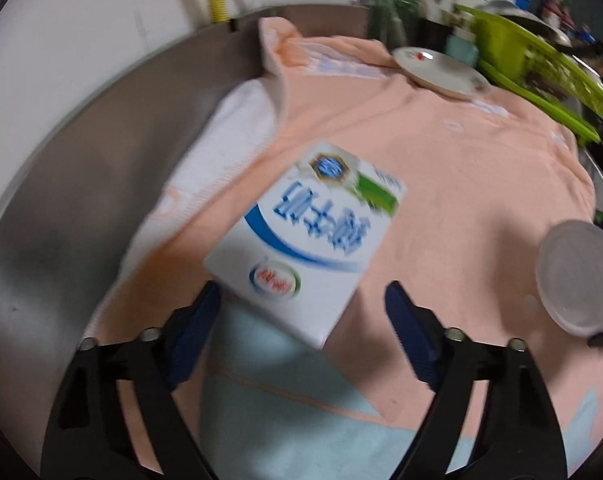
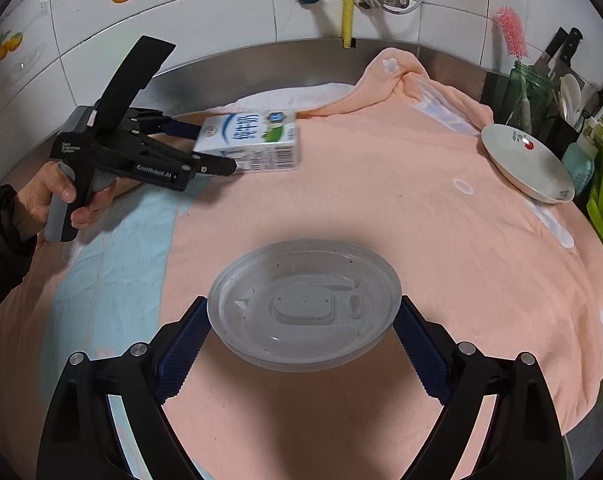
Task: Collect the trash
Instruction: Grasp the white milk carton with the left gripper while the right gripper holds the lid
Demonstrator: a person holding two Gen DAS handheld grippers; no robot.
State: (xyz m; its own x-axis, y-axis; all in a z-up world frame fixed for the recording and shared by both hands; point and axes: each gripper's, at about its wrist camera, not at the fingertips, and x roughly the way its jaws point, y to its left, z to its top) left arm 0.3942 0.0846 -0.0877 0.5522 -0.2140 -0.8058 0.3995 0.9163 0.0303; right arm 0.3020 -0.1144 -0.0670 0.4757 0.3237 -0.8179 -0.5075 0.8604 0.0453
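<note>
Right hand-held gripper [image 2: 303,330] clamps plastic lid [image 2: 304,304]

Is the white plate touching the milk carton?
Apart. The right wrist view shows bare peach cloth between the plate and the milk carton.

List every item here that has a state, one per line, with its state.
Milk carton: lying flat on the towel, between the left claw's pads, not yet pinched.
Plastic lid: gripped at both edges by the right claw.
Plate: tilted, empty.
Towel: spread out, rumpled at the back.
</note>
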